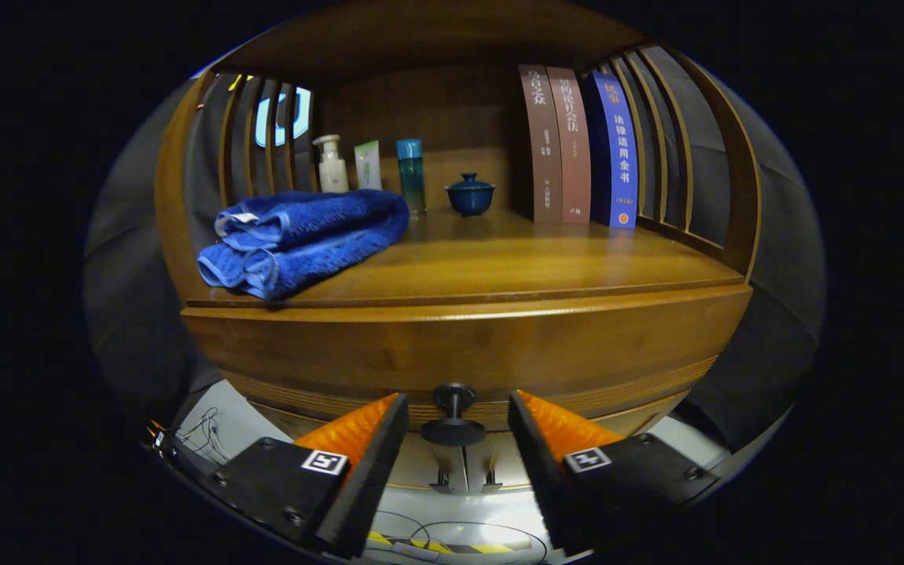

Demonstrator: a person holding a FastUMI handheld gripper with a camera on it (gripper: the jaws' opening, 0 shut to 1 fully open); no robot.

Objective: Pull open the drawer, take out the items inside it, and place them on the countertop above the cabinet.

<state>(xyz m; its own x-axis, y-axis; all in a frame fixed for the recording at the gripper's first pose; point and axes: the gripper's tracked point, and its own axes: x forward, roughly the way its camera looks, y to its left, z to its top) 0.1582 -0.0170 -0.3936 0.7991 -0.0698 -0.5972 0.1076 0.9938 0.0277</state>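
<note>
A wooden cabinet stands before me with its drawer front (468, 349) closed flush under the countertop (515, 259). A dark round knob (453, 414) sticks out from the drawer's lower middle. My gripper (457, 420) is open, one finger on each side of the knob, with a small gap to each. Neither finger touches it. The drawer's inside is hidden.
On the countertop lie a folded blue towel (303, 239) at the left front, a pump bottle (332, 165), a small tube (368, 165), a teal bottle (411, 174), a blue lidded cup (469, 195) and three upright books (577, 145) at the back. Slatted wooden sides flank the shelf.
</note>
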